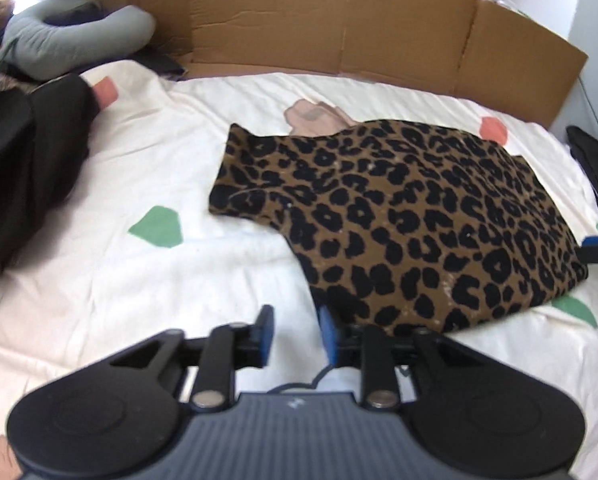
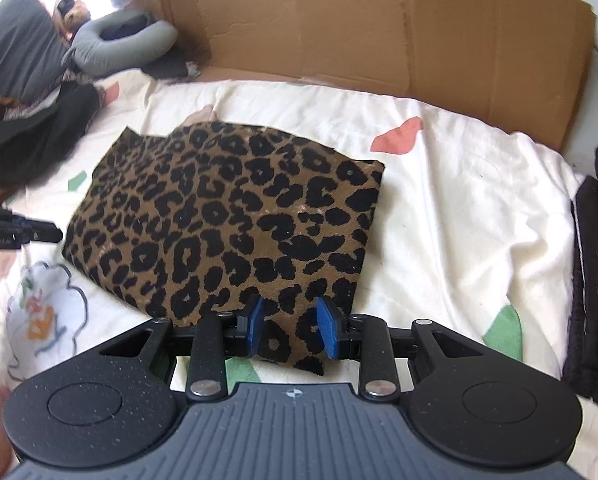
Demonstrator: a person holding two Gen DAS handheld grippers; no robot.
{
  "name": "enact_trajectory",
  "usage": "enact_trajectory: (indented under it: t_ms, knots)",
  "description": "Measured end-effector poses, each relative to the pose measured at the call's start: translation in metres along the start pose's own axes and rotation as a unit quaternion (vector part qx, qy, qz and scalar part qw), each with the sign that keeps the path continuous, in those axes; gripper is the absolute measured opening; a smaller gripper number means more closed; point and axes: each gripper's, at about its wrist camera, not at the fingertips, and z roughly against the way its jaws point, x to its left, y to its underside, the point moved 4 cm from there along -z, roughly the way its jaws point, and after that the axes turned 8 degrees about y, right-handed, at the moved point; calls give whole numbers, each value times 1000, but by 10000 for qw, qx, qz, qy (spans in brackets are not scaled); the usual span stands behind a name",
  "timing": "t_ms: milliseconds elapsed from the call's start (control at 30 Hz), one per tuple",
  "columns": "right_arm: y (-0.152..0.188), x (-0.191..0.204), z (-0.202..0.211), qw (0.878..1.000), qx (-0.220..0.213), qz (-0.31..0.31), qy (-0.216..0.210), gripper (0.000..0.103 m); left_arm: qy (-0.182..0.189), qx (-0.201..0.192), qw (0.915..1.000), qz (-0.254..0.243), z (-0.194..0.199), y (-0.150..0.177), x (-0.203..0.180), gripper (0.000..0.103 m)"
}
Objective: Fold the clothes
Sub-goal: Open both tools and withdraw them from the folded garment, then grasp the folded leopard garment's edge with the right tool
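Note:
A folded leopard-print garment [image 1: 419, 220] [image 2: 227, 220] lies flat on the white patterned bedsheet [image 1: 139, 280] [image 2: 459, 220]. My left gripper [image 1: 297, 330] is open over bare sheet with nothing between its fingers; its right finger [image 1: 327, 332] sits just at the garment's near left corner. It also shows at the left edge of the right wrist view as the left gripper [image 2: 19, 228]. My right gripper [image 2: 291, 328] stands open over the garment's near right corner; flat fabric shows between the pads, unpinched. The tip of the right gripper [image 1: 597, 248] shows at the garment's right edge.
A cardboard wall [image 1: 339, 28] [image 2: 379, 28] stands along the far side of the bed. A heap of black clothing [image 1: 19, 168] [image 2: 39, 136] and a grey curved pillow [image 1: 79, 36] [image 2: 123, 40] lie at the left. Dark folded items [image 2: 595, 260] sit at the right edge.

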Motion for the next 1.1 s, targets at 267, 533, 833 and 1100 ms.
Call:
enact_trajectory:
  t_ms: [267, 533, 833, 1100]
  knots:
    - [15, -12, 6, 9951, 364, -891, -210, 36, 233, 49, 9994, 249, -4, 4, -4, 32]
    - [35, -24, -8, 9828, 704, -1635, -495, 36, 432, 35, 9980, 464, -14, 6, -4, 34]
    - [50, -46, -23, 9329, 762, -3313, -1186, 28, 526, -28, 9958, 745, -20, 9, 3, 32]
    - [47, -49, -15, 9278, 586, -3416, -1378, 11, 722, -174, 9919, 1033, -17, 15, 7, 24]
